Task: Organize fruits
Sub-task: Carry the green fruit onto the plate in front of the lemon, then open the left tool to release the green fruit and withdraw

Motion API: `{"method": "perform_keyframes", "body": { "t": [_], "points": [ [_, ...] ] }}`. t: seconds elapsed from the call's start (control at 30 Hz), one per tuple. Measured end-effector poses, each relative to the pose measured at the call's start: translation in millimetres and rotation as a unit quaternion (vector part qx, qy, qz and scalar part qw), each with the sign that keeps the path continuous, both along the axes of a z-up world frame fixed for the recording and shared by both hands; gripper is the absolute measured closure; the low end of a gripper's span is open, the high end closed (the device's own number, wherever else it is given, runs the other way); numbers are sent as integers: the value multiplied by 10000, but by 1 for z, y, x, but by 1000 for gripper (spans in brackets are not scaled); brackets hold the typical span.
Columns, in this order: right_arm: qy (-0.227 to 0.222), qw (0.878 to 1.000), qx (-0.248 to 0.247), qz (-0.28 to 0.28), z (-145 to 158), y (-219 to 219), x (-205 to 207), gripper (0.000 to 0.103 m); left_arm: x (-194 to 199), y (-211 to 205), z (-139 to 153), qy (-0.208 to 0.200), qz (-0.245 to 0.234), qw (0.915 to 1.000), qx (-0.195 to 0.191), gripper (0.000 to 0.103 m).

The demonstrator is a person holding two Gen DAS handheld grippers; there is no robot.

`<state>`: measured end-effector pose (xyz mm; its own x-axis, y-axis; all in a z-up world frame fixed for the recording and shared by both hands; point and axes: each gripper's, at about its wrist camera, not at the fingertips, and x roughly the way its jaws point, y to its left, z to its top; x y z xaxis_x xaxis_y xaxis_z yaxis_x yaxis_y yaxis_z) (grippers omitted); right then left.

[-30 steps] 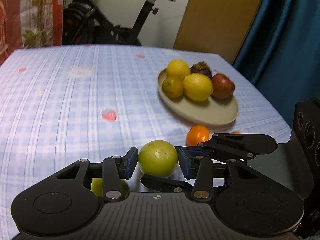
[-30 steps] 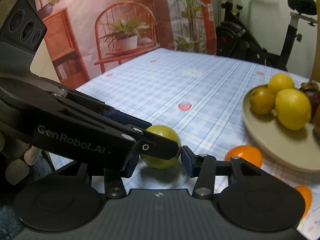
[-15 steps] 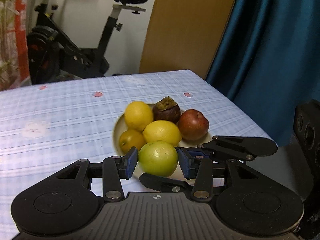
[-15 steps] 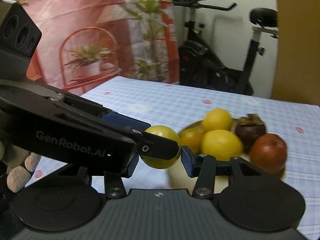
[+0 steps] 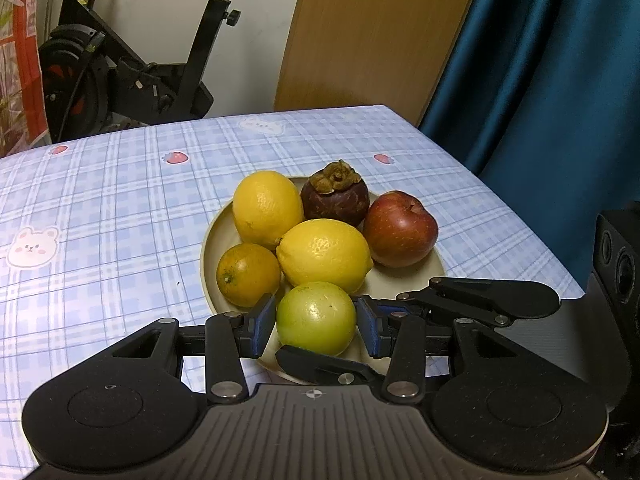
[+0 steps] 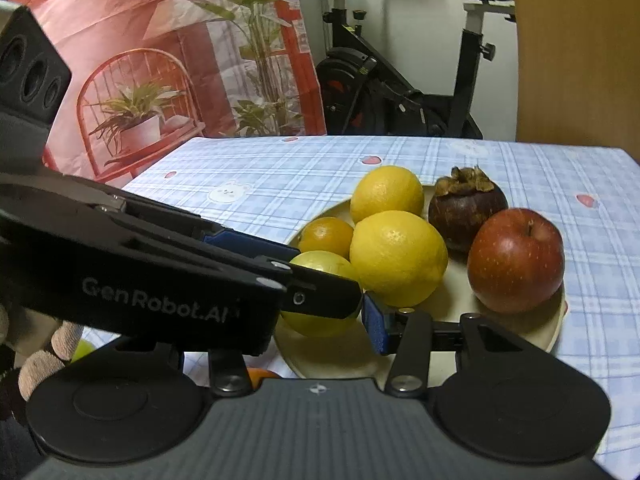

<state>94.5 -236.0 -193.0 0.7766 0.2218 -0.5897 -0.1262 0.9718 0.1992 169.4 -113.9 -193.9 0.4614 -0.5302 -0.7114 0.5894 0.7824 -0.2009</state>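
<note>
A round green fruit (image 5: 316, 316) sits between the blue pads of my left gripper (image 5: 316, 326), which is shut on it. My right gripper (image 6: 324, 328) holds the same green fruit (image 6: 324, 266) from the side; its right pad touches the fruit and its left pad is hidden behind the left gripper's finger (image 6: 312, 296). The right gripper's fingers (image 5: 492, 300) cross under and beside the fruit. The fruit hangs over the near rim of a beige plate (image 5: 206, 264) holding two lemons (image 5: 324, 256), an orange (image 5: 248, 274), a mangosteen (image 5: 336, 196) and a red apple (image 5: 400, 228).
The plate (image 6: 552, 336) stands on a blue checked tablecloth (image 5: 100, 208) near the table's right edge. A small orange (image 6: 260, 374) lies on the cloth below the grippers. A gloved hand (image 6: 40, 364) shows at the lower left. An exercise bike (image 5: 132, 80) and a blue curtain (image 5: 540, 80) stand behind.
Both grippers have carried the green fruit from the near part of the table to over the plate's near rim. The loose oranges have dropped out of the left wrist view.
</note>
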Motion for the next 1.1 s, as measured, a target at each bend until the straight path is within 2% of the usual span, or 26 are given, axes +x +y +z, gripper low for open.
{"method": "perform_keyframes", "body": {
  "t": [0.27,0.5,0.7,0.83,1.1],
  "points": [
    [88,9999,-24,-53,-2,0,3,54,-1,-4,0,-18,30,10000,66,56],
    [85,9999,13,-129,5,0,-1,50,-1,9,9,-30,274,9996,6,56],
    [-214,9995,162,-155,24,-3,-20,50,-14,40,37,-258,391,9988,-149,55],
    [-370,9985,376,-121,32,2,-32,50,-27,77,52,-355,659,9969,-222,55],
    [-377,9975,336,494,33,50,-37,50,-61,147,58,-299,1259,9916,60,54]
  ]
}}
